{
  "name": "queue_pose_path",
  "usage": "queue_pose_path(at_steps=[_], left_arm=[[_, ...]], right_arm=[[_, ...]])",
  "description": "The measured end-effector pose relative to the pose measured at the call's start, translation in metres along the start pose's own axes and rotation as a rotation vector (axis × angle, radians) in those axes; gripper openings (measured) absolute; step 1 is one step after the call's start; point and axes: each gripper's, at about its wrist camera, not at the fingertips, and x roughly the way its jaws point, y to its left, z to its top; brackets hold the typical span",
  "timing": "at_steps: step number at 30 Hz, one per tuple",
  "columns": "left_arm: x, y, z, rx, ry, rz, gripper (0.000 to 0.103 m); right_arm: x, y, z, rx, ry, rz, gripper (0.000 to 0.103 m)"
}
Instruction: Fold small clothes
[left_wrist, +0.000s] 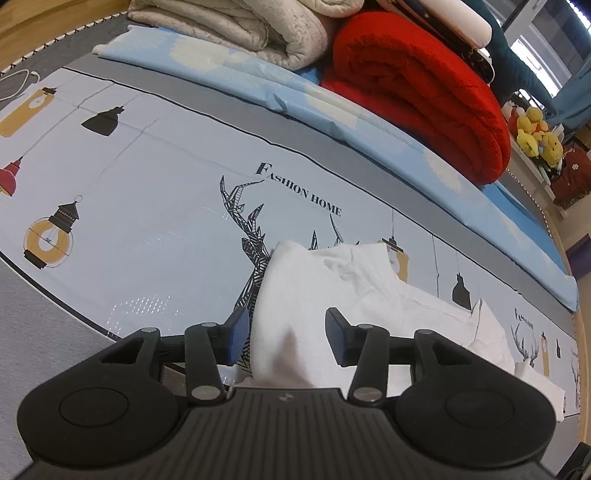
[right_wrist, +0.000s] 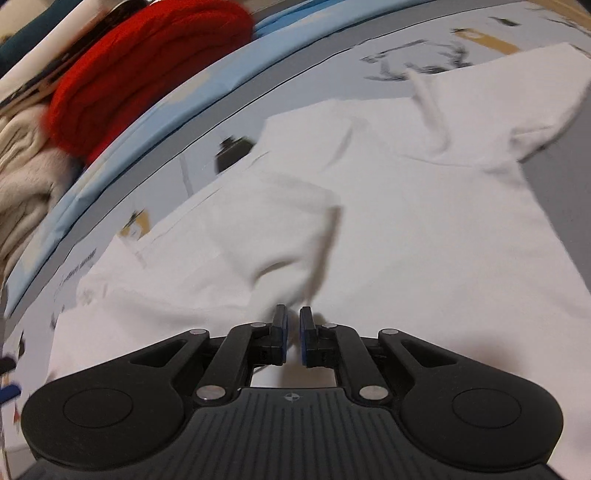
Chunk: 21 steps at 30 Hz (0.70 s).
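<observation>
Folding a white tee on the printed bed sheet, one sleeve being carried inward.

Left wrist view: left gripper (left_wrist: 286, 334) is hovering with jaws spread about halfway, a raised fold of the white T-shirt (left_wrist: 314, 291) sitting between the pads, apparently not being pinched; probably steadying that side. Shirt is lying on the printed sheet (left_wrist: 155, 206), on the near side of the red blanket (left_wrist: 417, 88).

Right wrist view: right gripper (right_wrist: 291, 334) is nearly pressed together, a thin gap showing; whether cloth is being pinched there, cannot tell. A sleeve flap (right_wrist: 288, 229) is lifting just ahead of it, blurred, likely to narrow the shirt. Red blanket is sitting well beyond.
</observation>
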Motion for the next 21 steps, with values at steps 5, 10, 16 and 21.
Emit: queue_pose_path(at_steps=[5, 10, 16, 21], left_arm=[[0.001, 0.0, -0.001, 0.0, 0.006, -0.003, 0.051], [0.001, 0.003, 0.001, -0.014, 0.007, -0.007, 0.051], [-0.001, 0.006, 0.002, -0.023, 0.009, -0.012, 0.051], [-0.002, 0.008, 0.002, -0.022, 0.007, -0.011, 0.051]], right_arm=[[0.002, 0.005, 0.011, -0.059, -0.005, 0.003, 0.018], [-0.002, 0.009, 0.019, -0.137, -0.039, 0.014, 0.023], [-0.003, -0.017, 0.037, -0.039, -0.08, -0.104, 0.023], [0.003, -0.034, 0.038, 0.057, -0.058, -0.132, 0.023]])
